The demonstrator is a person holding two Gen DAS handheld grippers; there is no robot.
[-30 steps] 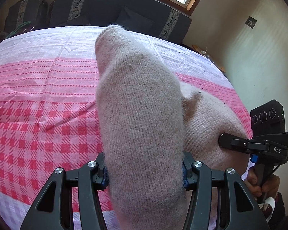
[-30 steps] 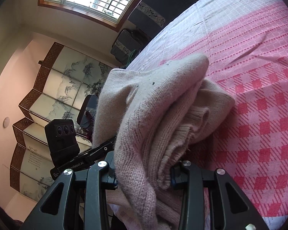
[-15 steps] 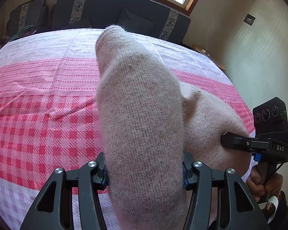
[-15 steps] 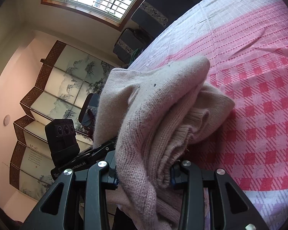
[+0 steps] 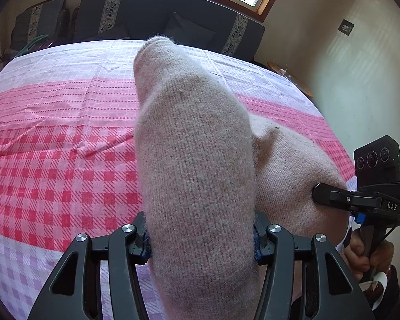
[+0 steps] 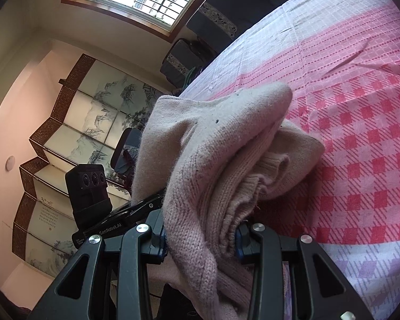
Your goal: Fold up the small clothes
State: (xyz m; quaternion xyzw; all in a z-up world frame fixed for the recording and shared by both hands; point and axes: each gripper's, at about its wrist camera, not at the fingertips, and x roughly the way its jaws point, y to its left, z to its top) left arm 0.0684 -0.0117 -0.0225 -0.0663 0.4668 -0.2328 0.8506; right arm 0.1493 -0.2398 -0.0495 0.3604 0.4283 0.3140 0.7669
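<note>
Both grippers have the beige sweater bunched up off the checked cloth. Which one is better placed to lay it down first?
Probably right. The right gripper holds the sweater low, its folds apparently touching the checked cloth. The left gripper holds a thick roll higher.

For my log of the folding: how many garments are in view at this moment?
1, as far as can be seen: a beige knit sweater, bunched over the pink checked cloth, held by the left gripper and right gripper. Its folds could hide another.
</note>
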